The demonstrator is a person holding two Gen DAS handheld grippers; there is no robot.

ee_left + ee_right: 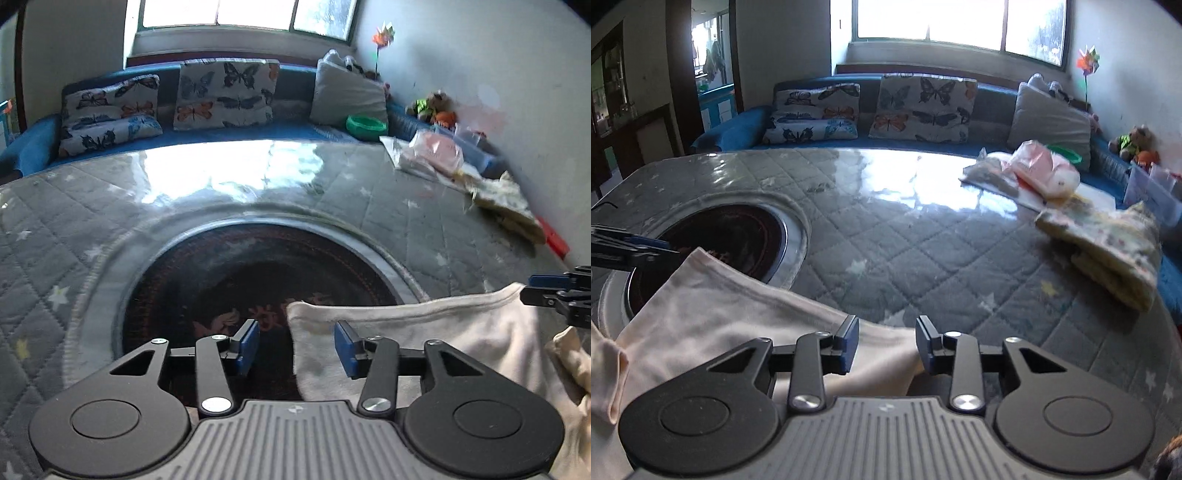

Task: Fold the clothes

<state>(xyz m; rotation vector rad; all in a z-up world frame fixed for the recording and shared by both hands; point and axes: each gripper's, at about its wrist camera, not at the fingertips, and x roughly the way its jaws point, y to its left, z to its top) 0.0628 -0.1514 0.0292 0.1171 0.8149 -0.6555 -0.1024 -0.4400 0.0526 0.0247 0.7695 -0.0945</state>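
Note:
A white garment (424,332) lies flat on the grey quilted table (55,229), its left part over a round dark inset (258,273). My left gripper (295,347) stands open above the garment's left corner; the cloth edge runs between the blue pads and neither pad presses it. My right gripper (886,345) is open too, over the right corner of the same garment (720,306), with cloth between its pads but not pinched. Each gripper shows in the other's view: the right gripper (535,290) at the far right edge, the left gripper (661,246) at the far left edge.
A folded floral garment (1108,251) and a pink bag (1045,170) lie at the table's right side. Behind the table runs a blue sofa (738,129) with butterfly cushions (923,107). A wall closes off the right.

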